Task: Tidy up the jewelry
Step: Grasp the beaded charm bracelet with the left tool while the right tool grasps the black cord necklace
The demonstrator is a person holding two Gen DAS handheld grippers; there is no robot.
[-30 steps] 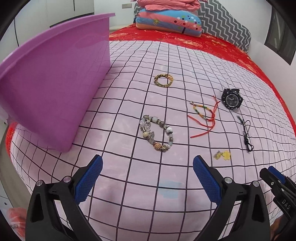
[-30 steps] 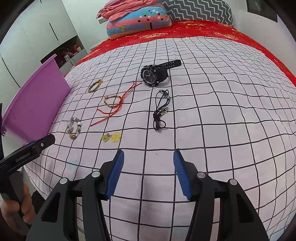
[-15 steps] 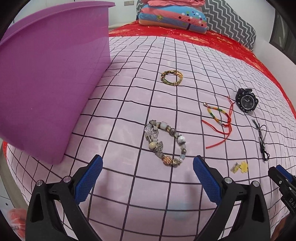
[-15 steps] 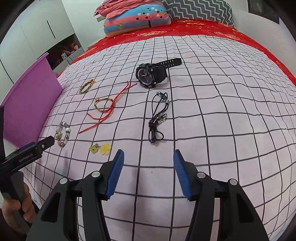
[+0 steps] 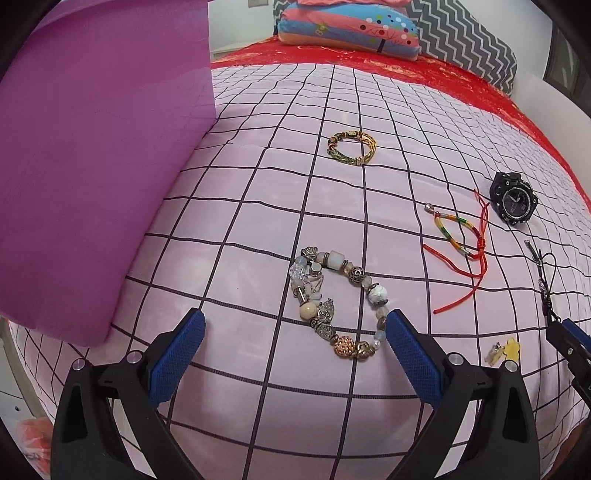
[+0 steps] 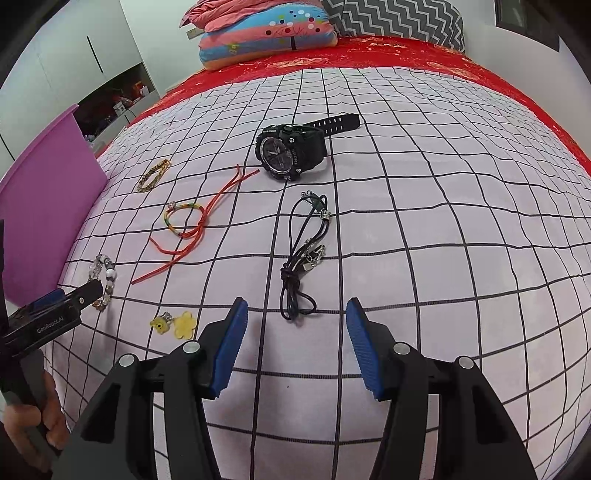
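A beaded charm bracelet [image 5: 334, 306] lies on the checked pink sheet, just ahead of my open left gripper [image 5: 295, 328], its near end beside the right pad [image 5: 410, 350]. In the right wrist view a black cord necklace [image 6: 304, 254] lies right in front of my open right gripper [image 6: 295, 317]. Around them lie a gold-green bracelet [image 5: 351, 147], a red string bracelet [image 6: 188, 221], a black sport watch [image 6: 291, 147] and yellow flower earrings [image 6: 177, 323]. Both grippers hold nothing.
A purple plastic bin [image 5: 92, 155] stands at the left edge of the bed. Pillows [image 6: 266, 33] and a red cover [image 6: 406, 55] lie at the far end. A hand [image 6: 33, 417] holds the left gripper's handle at the lower left of the right wrist view.
Both grippers have come forward and lower toward the bed. The beaded bracelet now sits close to the left pads, and the cord necklace close to the right pads. Jaw widths are unchanged.
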